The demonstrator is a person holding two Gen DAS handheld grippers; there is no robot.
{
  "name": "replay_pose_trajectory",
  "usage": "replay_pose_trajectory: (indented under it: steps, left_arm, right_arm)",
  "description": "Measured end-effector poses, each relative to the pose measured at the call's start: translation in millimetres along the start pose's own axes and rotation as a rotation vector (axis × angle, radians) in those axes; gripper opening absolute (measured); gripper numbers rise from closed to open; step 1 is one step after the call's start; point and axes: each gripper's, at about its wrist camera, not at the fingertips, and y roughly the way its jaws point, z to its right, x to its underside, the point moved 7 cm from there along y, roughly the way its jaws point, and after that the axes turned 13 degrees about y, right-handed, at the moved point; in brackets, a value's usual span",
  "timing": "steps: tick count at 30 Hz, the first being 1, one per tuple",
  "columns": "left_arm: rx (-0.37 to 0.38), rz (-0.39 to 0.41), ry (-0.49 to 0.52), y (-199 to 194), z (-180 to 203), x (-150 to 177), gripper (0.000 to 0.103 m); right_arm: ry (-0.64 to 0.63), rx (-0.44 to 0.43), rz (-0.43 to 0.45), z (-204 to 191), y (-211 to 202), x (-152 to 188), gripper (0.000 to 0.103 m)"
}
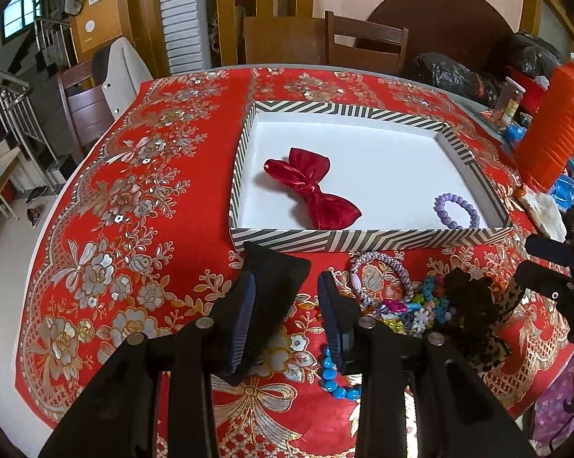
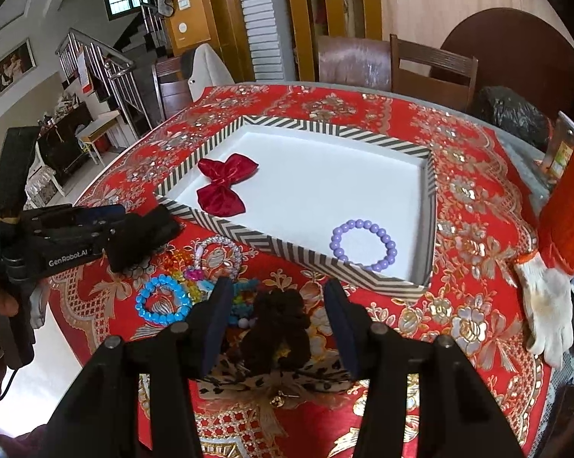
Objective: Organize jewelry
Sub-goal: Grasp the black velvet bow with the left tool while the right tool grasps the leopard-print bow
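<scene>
Left claw (image 1: 287, 294) gripping a black fabric piece (image 1: 275, 286) beside the striped box (image 1: 363, 239) on the table (image 1: 134, 229), red velvet bow (image 2: 224, 187) and purple bead bracelet (image 2: 364, 245) lying inside, right claw (image 2: 277, 320) hanging parted around a dark fuzzy scrunchie (image 2: 279, 332), pads not touching.

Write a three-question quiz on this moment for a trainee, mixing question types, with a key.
1. True or false: the purple bead bracelet lies on the tablecloth, outside the striped box.
2. What shares the box with that bracelet? A. red bow B. blue bead bracelet C. white glove
3. In a few words: what sits between the right gripper's fingers, and are they pressing on it?

Key: 1. False, it lies inside the box. 2. A. 3. The dark scrunchie; no, there are gaps on both sides.
</scene>
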Motion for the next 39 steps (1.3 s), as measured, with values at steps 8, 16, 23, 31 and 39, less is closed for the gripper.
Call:
replay_pose_trajectory:
  steps: [8, 16, 23, 31, 39]
  left_arm:
    - [0.003, -0.016, -0.014, 5, -6, 4, 0.023]
    - [0.094, -0.027, -0.086, 6, -27, 9, 0.023]
    - [0.21, -0.076, -0.192, 15, -53, 22, 0.023]
    - [0.304, -0.113, -0.211, 37, -45, 26, 0.024]
    - [0.248, -0.127, -0.074, 52, -32, 21, 0.035]
  right_arm:
    - [0.019, 0.004, -0.002, 9, 1, -2, 0.051]
    - [0.038, 0.015, -0.005, 23, 0, -2, 0.051]
    - [0.08, -0.017, -0.059, 37, 12, 2, 0.051]
    - [0.067, -0.008, -0.131, 36, 39, 18, 0.051]
    - [0.071, -0.014, -0.165, 41, 43, 26, 0.051]
